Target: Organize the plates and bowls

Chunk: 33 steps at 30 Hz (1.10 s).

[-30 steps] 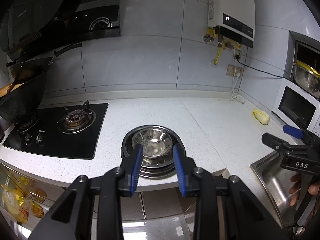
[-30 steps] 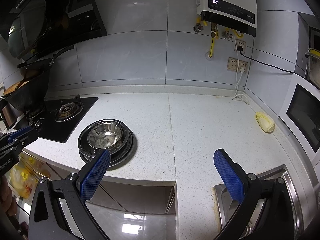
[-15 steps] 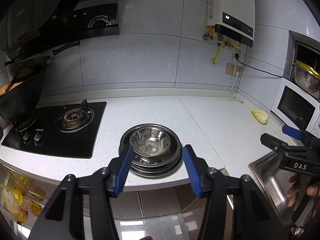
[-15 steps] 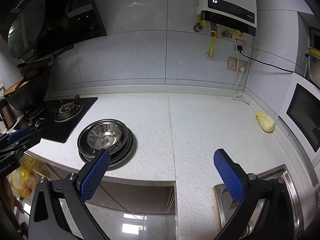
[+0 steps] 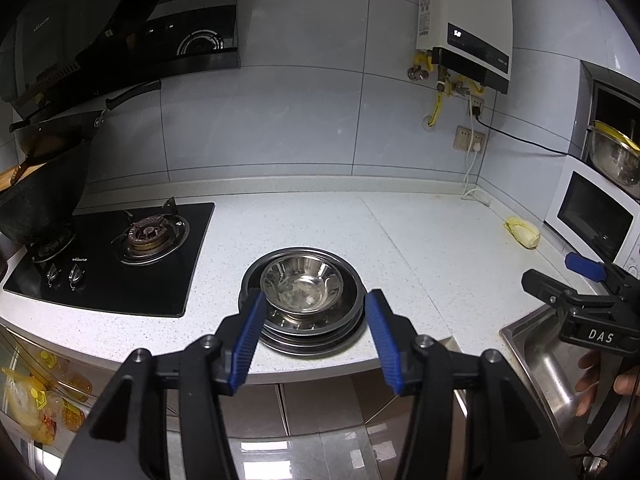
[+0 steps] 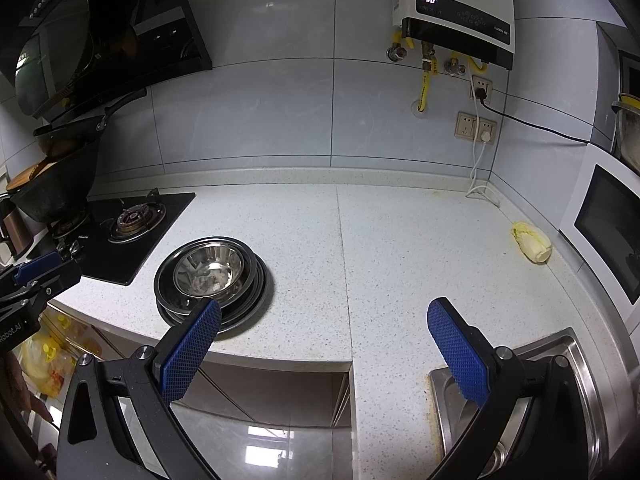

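Note:
A steel bowl (image 5: 303, 286) sits on a stack of steel plates (image 5: 308, 332) near the front edge of the white speckled counter (image 5: 420, 240). My left gripper (image 5: 314, 338) hangs just in front of the stack, open, with nothing between its blue pads. In the right wrist view the same bowl (image 6: 208, 270) and plates (image 6: 250, 300) lie to the left. My right gripper (image 6: 324, 354) is open wide and empty, held before the counter edge, apart from the stack.
A black gas hob (image 5: 120, 256) with a dark wok (image 5: 38, 196) is at the left. A steel sink (image 6: 552, 400) lies at the right front. A microwave (image 5: 596, 216) stands at the right, a yellow-white lump (image 6: 532, 242) beside it. A water heater (image 6: 456, 12) hangs on the wall.
My left gripper's jaws have spread from narrow to wide in front of the stack. The bowl, plates and right gripper have not moved.

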{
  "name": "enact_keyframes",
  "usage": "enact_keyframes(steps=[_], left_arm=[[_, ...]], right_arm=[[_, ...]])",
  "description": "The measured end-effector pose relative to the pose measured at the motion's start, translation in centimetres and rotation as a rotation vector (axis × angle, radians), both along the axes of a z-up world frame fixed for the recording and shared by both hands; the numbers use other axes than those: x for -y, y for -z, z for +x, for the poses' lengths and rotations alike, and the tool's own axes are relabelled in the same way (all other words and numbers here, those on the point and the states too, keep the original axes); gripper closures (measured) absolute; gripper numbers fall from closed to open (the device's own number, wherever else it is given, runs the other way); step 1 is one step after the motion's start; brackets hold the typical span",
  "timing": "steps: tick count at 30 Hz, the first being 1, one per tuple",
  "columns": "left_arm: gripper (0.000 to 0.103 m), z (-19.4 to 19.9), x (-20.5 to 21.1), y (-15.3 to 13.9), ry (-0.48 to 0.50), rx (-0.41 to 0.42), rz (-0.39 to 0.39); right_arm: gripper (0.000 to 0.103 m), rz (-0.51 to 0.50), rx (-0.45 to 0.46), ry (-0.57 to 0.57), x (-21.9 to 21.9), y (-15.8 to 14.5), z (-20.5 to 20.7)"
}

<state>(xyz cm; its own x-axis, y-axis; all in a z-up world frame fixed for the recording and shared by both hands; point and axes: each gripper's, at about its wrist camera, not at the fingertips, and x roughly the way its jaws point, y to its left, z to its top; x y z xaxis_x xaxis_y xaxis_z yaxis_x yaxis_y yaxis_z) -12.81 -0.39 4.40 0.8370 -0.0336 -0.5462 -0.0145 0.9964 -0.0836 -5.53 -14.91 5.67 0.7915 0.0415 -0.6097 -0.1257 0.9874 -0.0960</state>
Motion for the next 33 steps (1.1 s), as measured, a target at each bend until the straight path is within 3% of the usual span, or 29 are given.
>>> enact_keyframes(steps=[33], left_arm=[[0.053, 1.3, -0.1, 0.4, -0.016, -0.008, -0.021]], right_arm=[[0.002, -0.009, -0.017, -0.001, -0.1, 0.9, 0.9]])
